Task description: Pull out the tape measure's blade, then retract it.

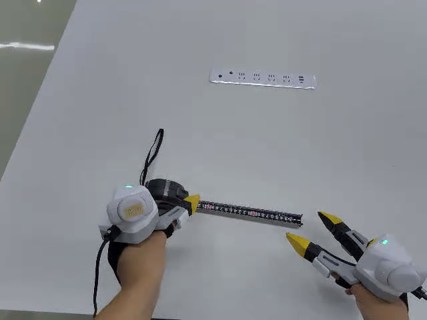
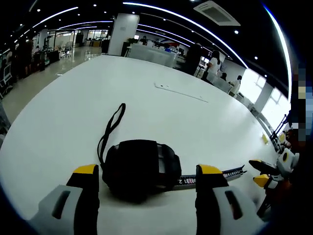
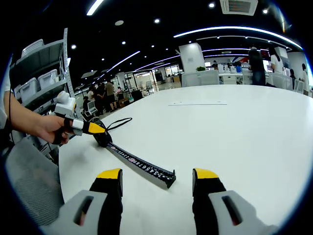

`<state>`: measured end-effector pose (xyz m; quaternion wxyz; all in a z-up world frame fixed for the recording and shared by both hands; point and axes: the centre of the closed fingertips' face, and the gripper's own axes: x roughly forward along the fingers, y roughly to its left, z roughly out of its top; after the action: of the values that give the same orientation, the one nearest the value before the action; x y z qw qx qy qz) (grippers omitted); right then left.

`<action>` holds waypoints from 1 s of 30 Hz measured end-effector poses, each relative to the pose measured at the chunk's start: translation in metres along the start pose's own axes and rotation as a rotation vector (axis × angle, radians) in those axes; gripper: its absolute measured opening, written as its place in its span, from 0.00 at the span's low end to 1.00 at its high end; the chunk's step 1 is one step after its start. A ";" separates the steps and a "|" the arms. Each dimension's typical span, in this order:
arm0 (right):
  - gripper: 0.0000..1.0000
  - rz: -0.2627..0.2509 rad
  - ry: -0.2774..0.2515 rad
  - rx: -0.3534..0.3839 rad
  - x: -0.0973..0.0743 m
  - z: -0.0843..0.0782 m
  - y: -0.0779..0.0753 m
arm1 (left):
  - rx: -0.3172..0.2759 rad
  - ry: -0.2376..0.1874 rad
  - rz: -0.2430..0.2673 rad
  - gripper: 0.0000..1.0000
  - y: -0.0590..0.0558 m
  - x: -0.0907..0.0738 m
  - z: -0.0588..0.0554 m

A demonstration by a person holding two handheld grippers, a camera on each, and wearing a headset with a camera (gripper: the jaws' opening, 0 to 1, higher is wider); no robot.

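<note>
My left tongs (image 2: 147,169) straddle the rigid black plastic tape measure (image 1: 165,191), grip unclear; right tongs (image 1: 313,229) gape by its springy blade's (image 1: 250,213) hook (image 1: 299,218).

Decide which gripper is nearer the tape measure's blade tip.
Right. The right gripper is open just beside the blade tip, apart from it; the left gripper is at the other end, around the case.

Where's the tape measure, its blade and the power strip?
tape measure (image 2: 139,166): left gripper view, middle of its black case.
blade (image 1: 250,213): head view, middle of its printed length.
power strip (image 1: 263,78): head view, middle of its white top.
</note>
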<state>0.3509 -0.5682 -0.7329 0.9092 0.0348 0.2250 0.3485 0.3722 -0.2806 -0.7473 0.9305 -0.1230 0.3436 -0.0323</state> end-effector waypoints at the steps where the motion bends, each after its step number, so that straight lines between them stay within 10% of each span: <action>1: 0.58 0.000 0.000 0.001 0.000 0.000 0.000 | -0.004 -0.001 0.001 0.78 0.000 0.000 0.000; 30: 0.54 0.008 0.001 0.008 0.002 -0.002 -0.002 | -0.012 0.001 0.054 0.65 0.007 0.003 0.000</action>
<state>0.3522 -0.5685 -0.7361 0.9077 0.0393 0.2267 0.3511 0.3742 -0.2742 -0.7513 0.9301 -0.1190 0.3474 -0.0053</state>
